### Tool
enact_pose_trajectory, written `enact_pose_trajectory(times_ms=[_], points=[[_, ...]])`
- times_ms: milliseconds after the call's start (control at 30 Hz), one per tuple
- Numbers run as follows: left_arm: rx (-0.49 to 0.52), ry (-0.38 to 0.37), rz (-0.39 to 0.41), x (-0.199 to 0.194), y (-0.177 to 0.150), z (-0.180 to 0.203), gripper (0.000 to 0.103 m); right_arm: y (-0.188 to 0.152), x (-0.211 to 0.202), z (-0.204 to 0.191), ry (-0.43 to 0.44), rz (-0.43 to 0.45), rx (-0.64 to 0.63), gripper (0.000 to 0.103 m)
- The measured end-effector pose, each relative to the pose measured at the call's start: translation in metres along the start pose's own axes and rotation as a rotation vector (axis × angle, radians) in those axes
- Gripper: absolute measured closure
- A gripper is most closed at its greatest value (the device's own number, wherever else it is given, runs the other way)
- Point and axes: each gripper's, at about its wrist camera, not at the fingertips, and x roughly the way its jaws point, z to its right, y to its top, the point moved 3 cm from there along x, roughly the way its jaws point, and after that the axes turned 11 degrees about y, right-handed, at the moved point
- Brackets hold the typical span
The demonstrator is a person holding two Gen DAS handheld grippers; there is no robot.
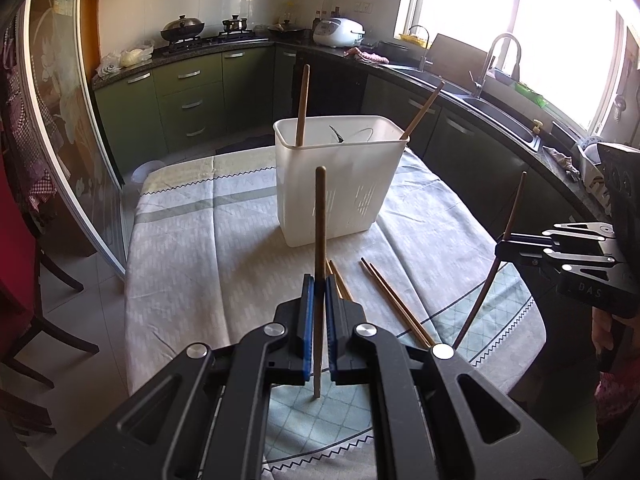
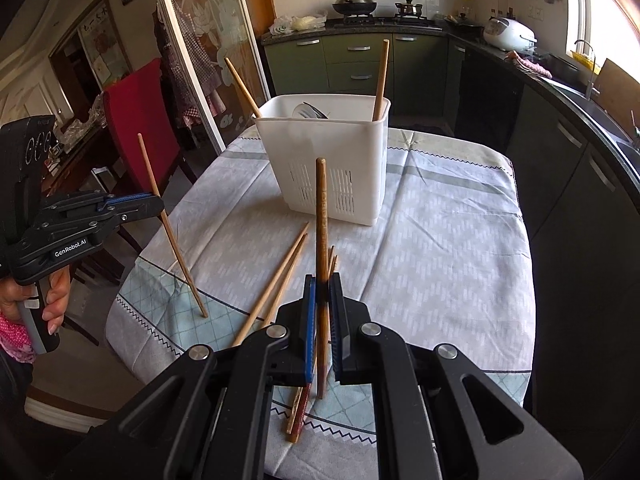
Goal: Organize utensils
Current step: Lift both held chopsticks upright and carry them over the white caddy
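Left tongs [image 1: 319,284]: clenched on a pale chopstick [image 1: 320,216], held upright.
Right tongs [image 2: 322,286]: clamped on a darker chopstick [image 2: 321,216], also upright.
Holder: white bin [image 1: 340,184] stands ahead of both tongs, two sticks leaning inside.
Loose chopsticks [image 1: 394,302]: lying on the tablecloth [image 1: 192,248] between tongs and bin.

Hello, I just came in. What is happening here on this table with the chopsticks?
A person is sorting chopsticks into the white utensil basket on the cloth-covered table. Each hand-held gripper is shut on one chopstick, held roughly upright: the left hand-held gripper holds a chopstick, and the right hand-held gripper holds a darker chopstick. Two chopsticks already stand in the basket, and several loose chopsticks lie on the cloth.
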Motion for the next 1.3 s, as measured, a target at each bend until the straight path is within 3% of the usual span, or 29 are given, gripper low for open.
enact_pose_trajectory(times_ms=[300, 500, 800, 967, 1100, 1300], points=[[0.003, -0.017, 0.013, -0.004, 0.009, 0.004, 0.098, 0.014, -0.011, -0.001, 0.005, 0.030, -0.009, 0.096], [0.002, -0.042, 0.043, -0.021, 0.034, 0.008, 0.098, 0.042, -0.028, -0.009, 0.008, 0.068, -0.030, 0.096], [-0.013, -0.033, 0.225, -0.074, 0.115, 0.013, 0.098, 0.128, -0.080, -0.026, 0.029, 0.249, -0.059, 0.096], [-0.039, -0.002, 0.327, -0.093, 0.159, 0.015, 0.098, 0.175, -0.096, -0.028, -0.021, 0.357, -0.070, 0.096], [-0.044, 0.047, 0.361, -0.083, 0.183, 0.016, 0.098, 0.197, -0.079, -0.017, -0.064, 0.361, -0.058, 0.096], [-0.054, 0.082, 0.279, -0.030, 0.187, 0.018, 0.098, 0.197, -0.013, 0.005, -0.096, 0.250, -0.040, 0.096]])
